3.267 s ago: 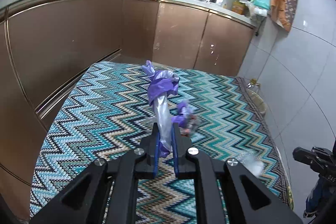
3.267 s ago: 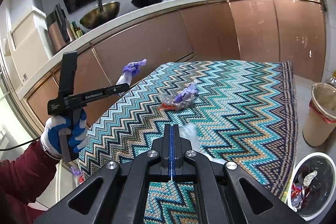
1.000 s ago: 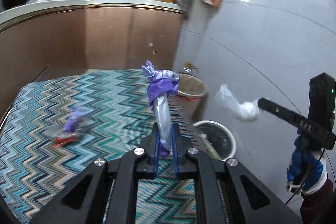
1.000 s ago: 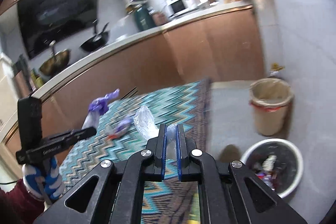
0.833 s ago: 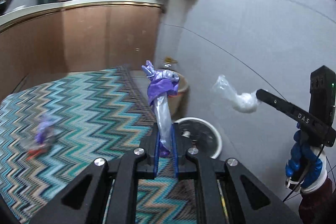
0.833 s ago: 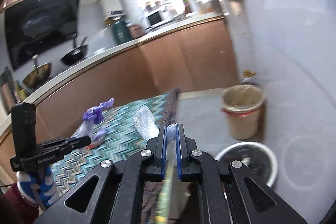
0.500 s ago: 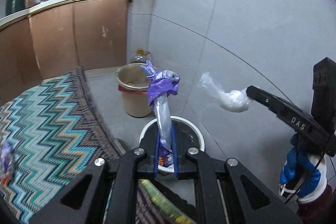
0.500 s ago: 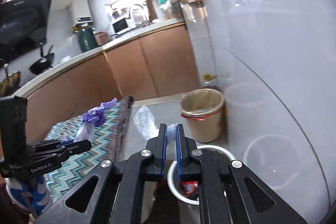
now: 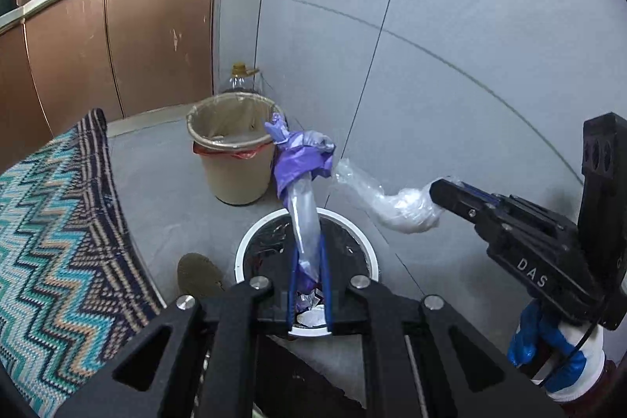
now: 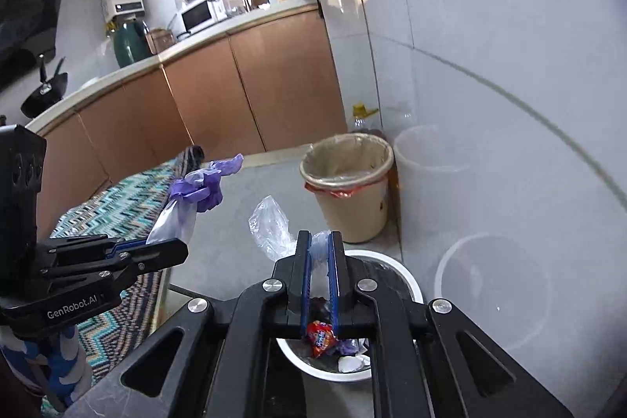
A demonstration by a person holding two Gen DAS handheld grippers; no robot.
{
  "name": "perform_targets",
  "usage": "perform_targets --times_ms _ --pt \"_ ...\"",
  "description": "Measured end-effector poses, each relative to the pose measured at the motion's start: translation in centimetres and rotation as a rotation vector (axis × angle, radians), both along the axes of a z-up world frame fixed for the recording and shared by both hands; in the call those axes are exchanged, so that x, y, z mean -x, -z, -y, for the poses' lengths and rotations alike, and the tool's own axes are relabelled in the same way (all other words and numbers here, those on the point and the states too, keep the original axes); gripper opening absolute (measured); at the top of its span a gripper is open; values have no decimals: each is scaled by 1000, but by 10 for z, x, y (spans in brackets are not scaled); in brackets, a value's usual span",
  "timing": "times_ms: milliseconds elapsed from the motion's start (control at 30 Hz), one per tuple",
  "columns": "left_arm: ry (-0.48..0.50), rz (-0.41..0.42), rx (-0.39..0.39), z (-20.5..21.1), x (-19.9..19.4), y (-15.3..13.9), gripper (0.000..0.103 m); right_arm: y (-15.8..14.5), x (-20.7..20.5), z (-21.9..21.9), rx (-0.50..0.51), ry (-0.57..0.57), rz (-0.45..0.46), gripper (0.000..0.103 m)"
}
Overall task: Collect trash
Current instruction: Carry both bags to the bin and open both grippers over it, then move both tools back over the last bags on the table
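**Poster A:** Trash in both hands here, neither piece dropped yet. The left hand-held gripper (image 9: 308, 285) is pinching a clear wrapper with a purple knot (image 9: 301, 175) on top, which sticks up out of the jaws. The right hand-held gripper (image 10: 319, 285) is clamped on a crumpled clear plastic bag (image 10: 274, 226). Both hang over the white-rimmed bin (image 10: 395, 271) on the floor, which already has a red wrapper (image 10: 320, 333) and other scraps inside. Looks like the release comes next.

**Poster B:** What I'd worry about is that both pieces are light film. The purple-knotted one stands tall and leans toward the beige bin (image 9: 231, 159) behind, so when the jaws let go it might tip over the rim instead of falling straight in. Thin plastic can also cling to the blue pads and just hang there.

**Poster A:** Agreed. In the left view the clear bag sits out near the right side of the bin's rim, close to the tiled wall (image 9: 450, 46). I can't tell if it's fully over the opening. If not, it floats down onto the floor beside the bin.

**Poster B:** The two bits of trash are also almost touching. Let both go at once and they could snag each other. And the zigzag rug (image 9: 51, 241) sits right at the bin's left, an easy place for a stray piece to land.
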State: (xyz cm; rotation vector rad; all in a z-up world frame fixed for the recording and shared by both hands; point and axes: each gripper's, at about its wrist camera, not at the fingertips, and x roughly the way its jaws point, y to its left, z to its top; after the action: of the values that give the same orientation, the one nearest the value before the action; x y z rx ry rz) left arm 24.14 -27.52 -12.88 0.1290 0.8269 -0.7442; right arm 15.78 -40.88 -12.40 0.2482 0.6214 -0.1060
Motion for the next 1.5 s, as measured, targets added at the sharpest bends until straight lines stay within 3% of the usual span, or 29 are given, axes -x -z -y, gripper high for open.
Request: perform_targets --times_ms 367,767,933,1033,1267,1500 --pt "6 -72 -40 23 -22 28 10 29 -30 10 1 8 -65 8" --pt "24 -235 -12 41 -47 59 13 56 -54 22 7 29 -131 12" --pt "30 -274 -5 45 -57 67 22 70 -62 24 15 30 -174 28" --pt "27 -267 -1 43 -57 65 34 71 -60 21 29 31 -181 36" --pt "2 -201 27 29 -49 43 35 53 -48 14 48 30 -142 37" --pt "-59 -21 76 -7 -22 -9 35 11 -30 -2 50 20 -44 43"
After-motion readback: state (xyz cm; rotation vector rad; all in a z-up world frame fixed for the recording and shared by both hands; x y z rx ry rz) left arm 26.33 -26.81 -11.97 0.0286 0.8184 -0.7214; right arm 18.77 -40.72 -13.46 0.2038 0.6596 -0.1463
